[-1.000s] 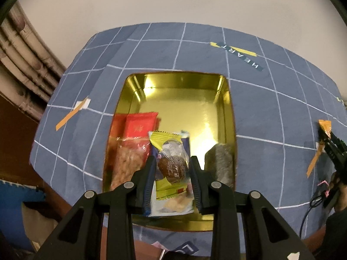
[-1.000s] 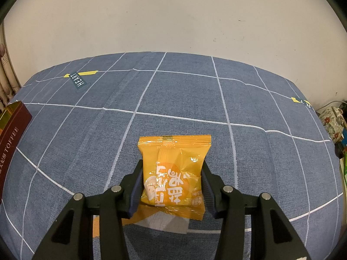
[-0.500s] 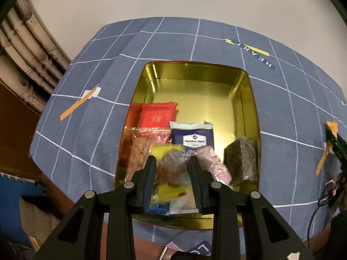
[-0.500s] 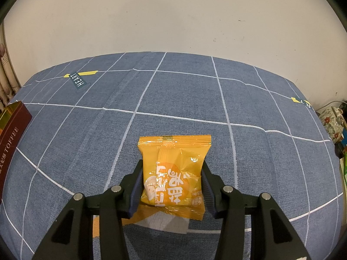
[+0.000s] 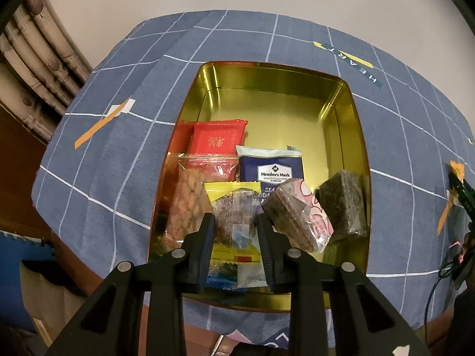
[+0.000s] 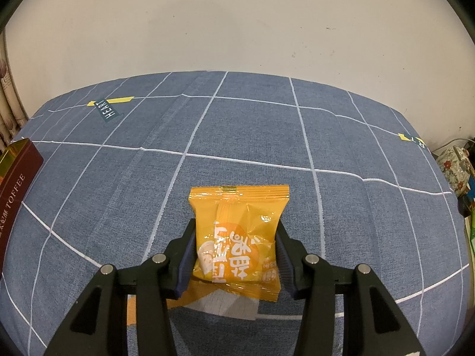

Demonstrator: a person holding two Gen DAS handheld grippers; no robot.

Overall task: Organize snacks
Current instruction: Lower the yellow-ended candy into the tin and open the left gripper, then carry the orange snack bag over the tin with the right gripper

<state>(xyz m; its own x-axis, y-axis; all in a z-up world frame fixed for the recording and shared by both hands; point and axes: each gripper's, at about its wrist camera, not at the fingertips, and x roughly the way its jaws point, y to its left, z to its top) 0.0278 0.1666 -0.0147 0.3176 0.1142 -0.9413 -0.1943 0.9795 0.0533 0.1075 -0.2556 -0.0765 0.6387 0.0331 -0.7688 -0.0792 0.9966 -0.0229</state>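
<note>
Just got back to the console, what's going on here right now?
A person is sorting snacks into a gold tin with two handheld tools. The left claw is shut on a yellow-wrapped snack, low over the near end of the tin, where a red packet, a blue Member's Mark pack and other snacks already lie. The right claw grips an orange packet over the blue tablecloth, beside the tin.
</note>
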